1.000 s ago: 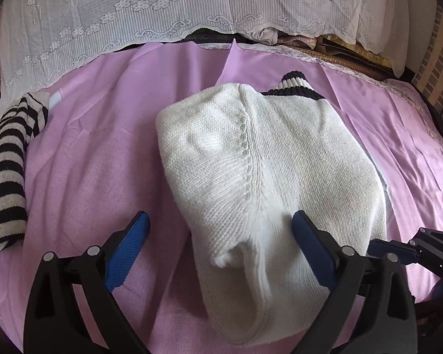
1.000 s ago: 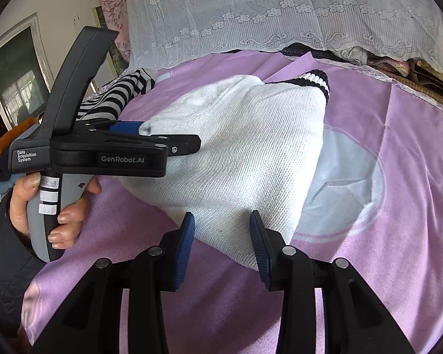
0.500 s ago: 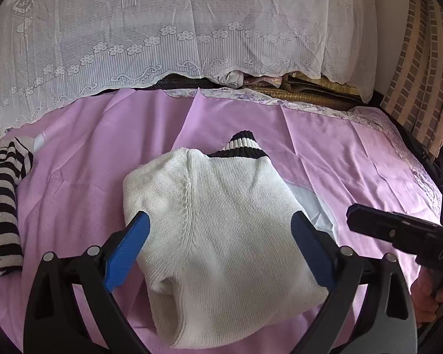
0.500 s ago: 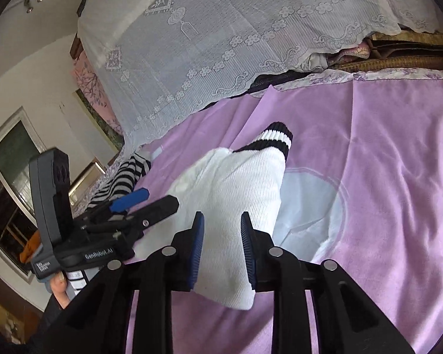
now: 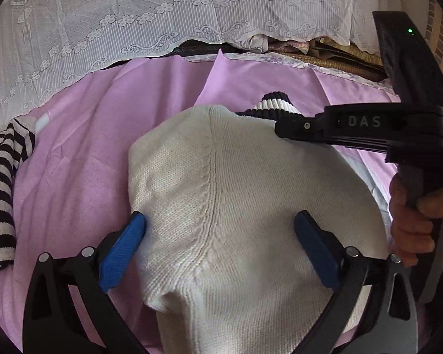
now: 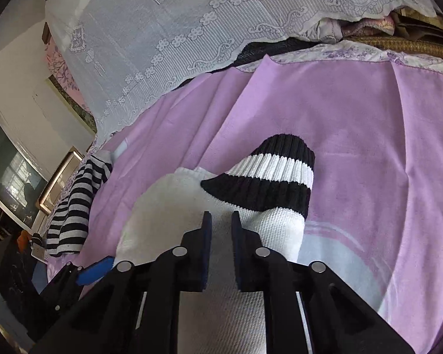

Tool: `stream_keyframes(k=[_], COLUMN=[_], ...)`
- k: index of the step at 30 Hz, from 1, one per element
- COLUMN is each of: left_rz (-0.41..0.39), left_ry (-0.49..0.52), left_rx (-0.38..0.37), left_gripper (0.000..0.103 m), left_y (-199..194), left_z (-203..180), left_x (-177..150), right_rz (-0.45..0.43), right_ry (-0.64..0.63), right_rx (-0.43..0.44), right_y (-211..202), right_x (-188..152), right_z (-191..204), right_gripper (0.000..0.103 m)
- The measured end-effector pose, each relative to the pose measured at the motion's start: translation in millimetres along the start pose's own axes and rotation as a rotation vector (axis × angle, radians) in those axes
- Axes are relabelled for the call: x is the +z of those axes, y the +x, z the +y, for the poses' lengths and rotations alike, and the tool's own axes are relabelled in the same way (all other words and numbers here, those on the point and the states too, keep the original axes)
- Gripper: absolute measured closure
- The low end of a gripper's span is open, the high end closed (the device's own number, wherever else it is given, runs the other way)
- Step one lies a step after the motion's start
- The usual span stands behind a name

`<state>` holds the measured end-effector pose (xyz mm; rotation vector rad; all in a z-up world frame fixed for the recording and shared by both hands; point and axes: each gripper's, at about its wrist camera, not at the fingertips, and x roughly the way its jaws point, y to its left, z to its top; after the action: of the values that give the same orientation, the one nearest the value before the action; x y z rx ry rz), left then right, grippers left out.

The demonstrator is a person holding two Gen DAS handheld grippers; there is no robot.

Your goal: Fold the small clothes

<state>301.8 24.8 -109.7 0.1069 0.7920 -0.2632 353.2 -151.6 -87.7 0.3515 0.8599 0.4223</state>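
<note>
A folded white knit sweater (image 5: 227, 206) with a black-and-white striped ribbed band (image 5: 276, 107) lies on the purple sheet (image 5: 82, 153). My left gripper (image 5: 220, 230) is open, its blue pads on either side of the sweater's near part. My right gripper (image 6: 221, 221) hovers over the sweater (image 6: 162, 206) close behind the striped band (image 6: 268, 177), its jaws narrowed to a small gap with nothing between them. The right gripper also shows in the left wrist view (image 5: 292, 126), held by a hand over the sweater's far right part.
A black-and-white striped garment (image 5: 3, 183) lies at the sheet's left edge, also in the right wrist view (image 6: 73, 206). White lace cloth (image 5: 162, 14) covers a pile at the back. A pale printed patch (image 6: 354, 250) shows on the sheet right of the sweater.
My right gripper has moved forward over the sweater toward the striped band and its jaws have narrowed. My left gripper has moved in closer, straddling the sweater's near part.
</note>
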Motion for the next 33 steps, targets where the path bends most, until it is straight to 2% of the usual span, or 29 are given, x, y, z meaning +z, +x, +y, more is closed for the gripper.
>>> stream_keyframes(k=[7, 12, 14, 15, 17, 19, 21, 24, 28, 29, 31, 33], left_rz=[0.019, 0.009, -0.009, -0.024, -0.08, -0.141, -0.165, -0.123, 0.049, 0.1, 0.12, 0.117], left_ry=[-0.062, -0.07, -0.078, -0.078, -0.088, -0.111, -0.13, -0.169, -0.226, -0.237, -0.287, -0.271], left_rx=[-0.042, -0.045, -0.05, -0.055, -0.083, -0.113, -0.12, -0.122, -0.141, -0.17, -0.228, -0.223], left_gripper=[0.004, 0.004, 0.004, 0.004, 0.004, 0.004, 0.004, 0.004, 0.004, 0.004, 0.004, 0.004], left_y=[6, 5, -1, -5, -19, -33, -37, -22, 16, 27, 33, 32], left_z=[10, 10, 11, 11, 14, 20, 27, 40, 54, 57, 65, 62], left_x=[0, 0, -1, -1, 1, 5, 12, 18, 14, 12, 8, 7], right_rz=[0.028, -0.009, -0.033, -0.05, -0.088, -0.108, -0.11, -0.084, -0.055, -0.059, -0.062, -0.073], right_ry=[0.069, 0.075, 0.089, 0.091, 0.058, 0.034, 0.022, -0.005, -0.031, -0.023, -0.003, 0.005], right_rx=[0.141, 0.153, 0.131, 0.11, 0.091, 0.112, 0.125, 0.11, 0.071, 0.071, 0.08, 0.084], right_y=[20, 18, 10, 2, -16, -33, -45, -56, -57, -57, -58, -61], right_x=[8, 6, 4, 3, 1, -3, -10, -29, -56, -61, -68, -75], right_z=[-33, -34, -31, -27, -18, -9, -1, 7, 9, 7, 3, 1], right_gripper=[0.103, 0.103, 0.103, 0.097, 0.097, 0.097, 0.097, 0.097, 0.097, 0.097, 0.097, 0.097])
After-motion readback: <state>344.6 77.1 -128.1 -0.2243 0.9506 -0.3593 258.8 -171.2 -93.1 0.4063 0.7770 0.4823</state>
